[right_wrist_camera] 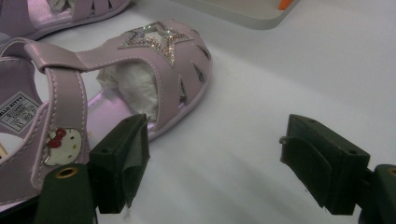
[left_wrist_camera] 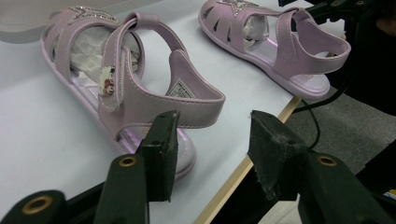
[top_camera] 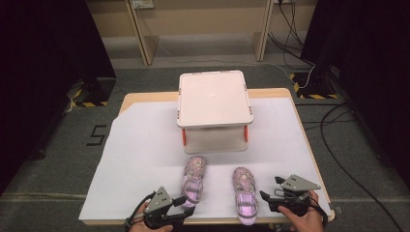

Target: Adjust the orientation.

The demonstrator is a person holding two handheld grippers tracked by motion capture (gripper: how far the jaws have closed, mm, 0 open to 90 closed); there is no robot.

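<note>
1. Lying side by side at the table's near edge: left sandal (top_camera: 193, 180) and right sandal (top_camera: 245, 195), light, soft-strapped.
2. Left gripper (left_wrist_camera: 212, 140) and right gripper (right_wrist_camera: 215, 161): jaws apart, empty.
3. Judged best hold: stiff heel cup (left_wrist_camera: 187, 95).

Both sandals, the left sandal (top_camera: 193, 181) and the right sandal (top_camera: 244, 195), are coloured pale lilac, with glossy purple insoles. A silver glitter star (right_wrist_camera: 154, 38) is set on each toe, and white paper stuffing (right_wrist_camera: 133, 86) is seen inside. A white cartoon-cat badge with a red bow (right_wrist_camera: 63, 142) is borne on the strap. The desk (top_camera: 145, 145) is covered in white, with a light wooden edge. The stand (top_camera: 215, 111) is cream-white with orange posts (top_camera: 183, 137). Black jaws are seen.
</note>
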